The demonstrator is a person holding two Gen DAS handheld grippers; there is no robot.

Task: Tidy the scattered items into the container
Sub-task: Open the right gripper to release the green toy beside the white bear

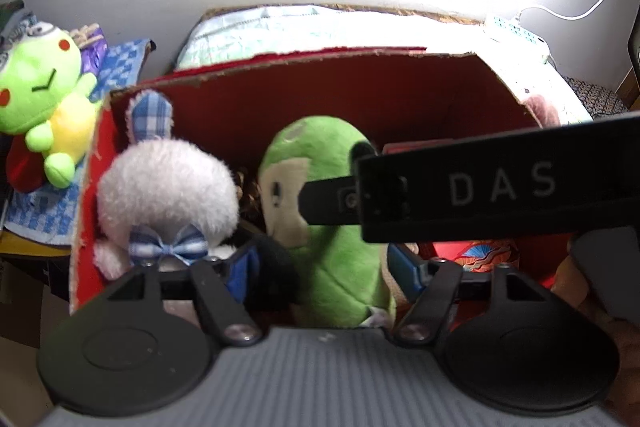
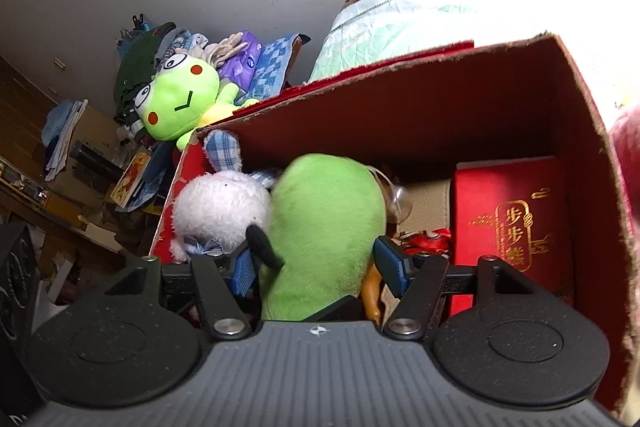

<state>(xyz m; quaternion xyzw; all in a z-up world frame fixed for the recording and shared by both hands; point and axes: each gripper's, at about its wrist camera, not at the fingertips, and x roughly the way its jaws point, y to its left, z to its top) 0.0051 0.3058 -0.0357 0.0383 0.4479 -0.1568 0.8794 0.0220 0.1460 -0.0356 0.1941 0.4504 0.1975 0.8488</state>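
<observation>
1. Plainly, the green plush toy (image 1: 320, 155) already stands inside the red cardboard box (image 1: 360, 99), wedged upright beside the white plush rabbit (image 1: 168, 187). The step in hand looks like letting go and clearing out.
2. The left gripper (image 1: 324, 267) straddles the toy's lower half with its jaws apart. Its blue pads sit just beside the fabric and do not visibly squeeze it.
3. The right gripper (image 2: 316, 267) stands likewise: jaws spread, green toy between them, no pinch that I can make out. Neither claw carries anything.
4. Both tools crowd the same toy, and the right one crosses in front of the left camera. Draw them out one at a time so the fingers do not knock together.
5. Lift back along the line the fingers point, up and away from the box. A sideways pull could catch the plush pile or tip the rabbit over the near wall.
6. Mind the red gift box (image 2: 512, 219) lying flat at the right of the carton, and keep the right claw off it.
7. The green frog plush (image 1: 40, 79) lies outside the carton on the blue checked cloth (image 1: 120, 59), on the rabbit's side. It seems a fair next pick for the left claw.
</observation>
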